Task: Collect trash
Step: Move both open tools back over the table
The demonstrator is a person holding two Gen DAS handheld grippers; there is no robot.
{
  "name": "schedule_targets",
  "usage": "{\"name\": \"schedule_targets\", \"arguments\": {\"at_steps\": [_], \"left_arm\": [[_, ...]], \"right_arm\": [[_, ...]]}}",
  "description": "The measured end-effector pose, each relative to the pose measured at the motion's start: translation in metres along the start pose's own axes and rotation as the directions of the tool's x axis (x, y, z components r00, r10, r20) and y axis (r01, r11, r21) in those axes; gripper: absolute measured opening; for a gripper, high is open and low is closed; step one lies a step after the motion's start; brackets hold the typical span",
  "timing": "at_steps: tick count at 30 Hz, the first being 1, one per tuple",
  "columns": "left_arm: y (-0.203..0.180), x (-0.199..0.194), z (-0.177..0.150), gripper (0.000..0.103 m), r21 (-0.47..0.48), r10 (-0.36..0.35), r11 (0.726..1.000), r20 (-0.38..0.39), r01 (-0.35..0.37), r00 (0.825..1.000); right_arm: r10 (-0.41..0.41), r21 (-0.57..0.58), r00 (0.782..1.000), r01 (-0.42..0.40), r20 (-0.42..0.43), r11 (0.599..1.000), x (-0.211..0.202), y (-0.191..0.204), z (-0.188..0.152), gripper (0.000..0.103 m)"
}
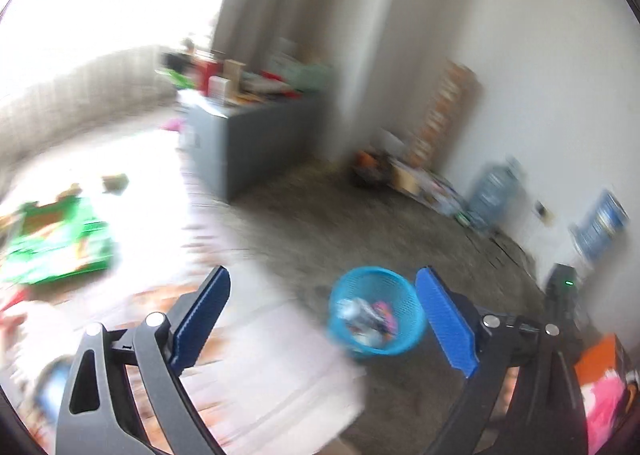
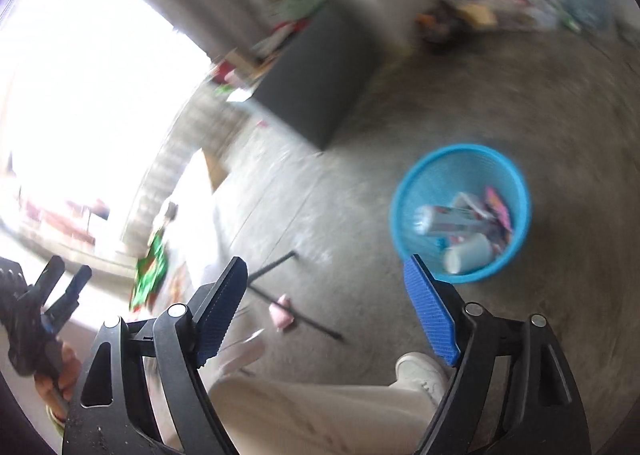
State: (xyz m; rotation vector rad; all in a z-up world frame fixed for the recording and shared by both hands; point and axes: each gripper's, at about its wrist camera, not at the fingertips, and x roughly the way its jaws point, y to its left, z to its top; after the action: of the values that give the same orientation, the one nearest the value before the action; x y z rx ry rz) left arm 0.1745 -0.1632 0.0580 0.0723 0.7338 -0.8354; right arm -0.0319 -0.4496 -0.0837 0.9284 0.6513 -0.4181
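1. The right gripper (image 2: 324, 307) stood with its jaws spread wide and nothing between them; the blue mesh wastebasket (image 2: 460, 211) lay ahead and to its right on the concrete floor (image 2: 400, 115), just beyond the right fingertip.
2. The left gripper (image 1: 322, 319) was likewise spread and empty; in its view the wastebasket (image 1: 376, 311) showed between the fingertips but farther off, on the floor below.
3. The basket stood upright, mouth up, and held a crushed bottle (image 2: 444, 219), a white cup (image 2: 468, 255) and pink wrappers (image 2: 500, 211).
4. Judged remaining trash: a small pink object (image 2: 282, 315) lay on the floor ahead of the right gripper, touching a thin black rod (image 2: 296, 313); the right gripper appeared the nearer.
5. Green packaging (image 1: 56, 247) lay to the left, well apart from the basket.
6. The person's trouser leg (image 2: 320, 407) and white shoe (image 2: 420, 371) stood between the right gripper and the floor directly below.
7. A grey cabinet (image 1: 256, 143) stood well behind; blur hid finer detail.
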Motion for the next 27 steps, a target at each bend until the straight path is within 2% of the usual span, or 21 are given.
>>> {"name": "schedule_targets", "arguments": {"at_steps": [2, 4, 7, 11, 14, 18, 22, 24, 25, 27], "left_arm": [[0.041, -0.043, -0.009, 0.092, -0.062, 0.102, 0.993, 0.052, -0.099, 0.993], [0.077, -0.077, -0.021, 0.092, -0.123, 0.201, 0.974, 0.087, -0.190, 0.976], [0.134, -0.123, -0.047, 0.093, -0.243, 0.337, 0.921, 0.102, -0.306, 0.936], [0.190, -0.155, -0.089, 0.092, -0.370, 0.429, 0.847, 0.053, -0.382, 0.902], [0.216, -0.164, -0.118, 0.092, -0.413, 0.435, 0.823, 0.019, -0.390, 0.900], [0.228, -0.153, -0.134, 0.092, -0.411, 0.399, 0.836, -0.003, -0.365, 0.917], [0.239, -0.122, -0.127, 0.092, -0.396, 0.320, 0.870, -0.003, -0.295, 0.948], [0.248, -0.107, -0.121, 0.092, -0.385, 0.295, 0.881, -0.010, -0.276, 0.955], [0.255, -0.100, -0.119, 0.088, -0.383, 0.282, 0.885, -0.014, -0.266, 0.959], [0.269, -0.088, -0.116, 0.084, -0.401, 0.284, 0.875, -0.033, -0.272, 0.958]], "right_arm": [[0.028, -0.070, 0.999, -0.031, -0.034, 0.997, 0.005, 0.025, -0.004, 0.078], [0.050, -0.127, 0.996, -0.058, -0.069, 0.990, 0.013, 0.050, -0.009, 0.078], [0.082, -0.210, 0.988, -0.109, -0.131, 0.972, 0.030, 0.088, -0.017, 0.078], [0.113, -0.314, 0.969, -0.179, -0.218, 0.932, 0.054, 0.142, -0.038, 0.078], [0.129, -0.368, 0.950, -0.233, -0.285, 0.900, 0.071, 0.180, -0.056, 0.078], [0.135, -0.429, 0.920, -0.297, -0.369, 0.853, 0.089, 0.221, -0.085, 0.078], [0.125, -0.491, 0.893, -0.348, -0.431, 0.799, 0.105, 0.267, -0.115, 0.078], [0.123, -0.522, 0.881, -0.377, -0.456, 0.765, 0.113, 0.284, -0.128, 0.078], [0.120, -0.537, 0.878, -0.385, -0.463, 0.750, 0.118, 0.292, -0.135, 0.078], [0.109, -0.576, 0.873, -0.403, -0.476, 0.711, 0.129, 0.309, -0.145, 0.078]]}}
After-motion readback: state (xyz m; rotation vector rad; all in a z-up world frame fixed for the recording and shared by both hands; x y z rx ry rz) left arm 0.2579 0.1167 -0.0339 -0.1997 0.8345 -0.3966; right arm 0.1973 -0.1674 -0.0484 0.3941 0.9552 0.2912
